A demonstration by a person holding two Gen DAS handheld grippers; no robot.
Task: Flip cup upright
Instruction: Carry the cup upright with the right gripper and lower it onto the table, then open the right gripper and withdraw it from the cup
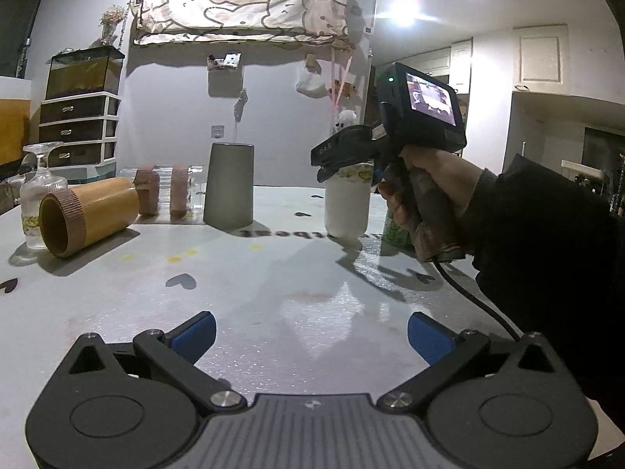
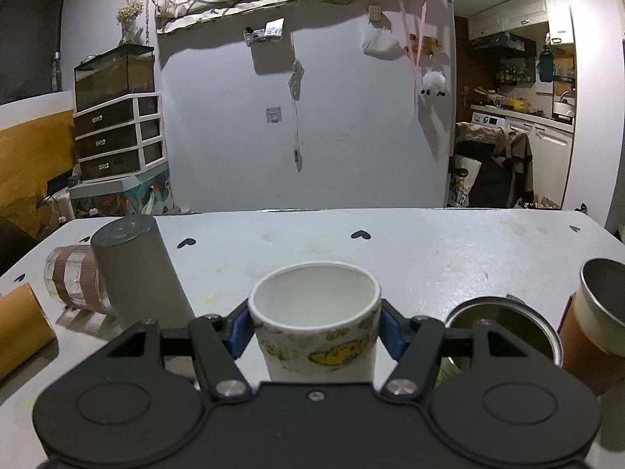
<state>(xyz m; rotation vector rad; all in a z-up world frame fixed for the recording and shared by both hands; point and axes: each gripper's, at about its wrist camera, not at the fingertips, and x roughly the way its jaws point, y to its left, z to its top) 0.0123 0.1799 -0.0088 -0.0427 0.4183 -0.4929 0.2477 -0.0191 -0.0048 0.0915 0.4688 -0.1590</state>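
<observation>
Between the right hand-held gripper [image 2: 314, 330] blue ribbed pads, closed, stands a cylindrical white paper cup [image 2: 316, 322]; left hand-held gripper [image 1: 311, 336] gapes empty.

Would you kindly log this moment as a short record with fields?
held cup: white paper cup, mouth up, base on the table
right gripper: shut on the cup near its rim
left gripper: open, holding nothing
grey cup: upside down, untouched
bamboo-coloured cup: lying on its side
metal cups: two, mouths up, right of the held cup
</observation>
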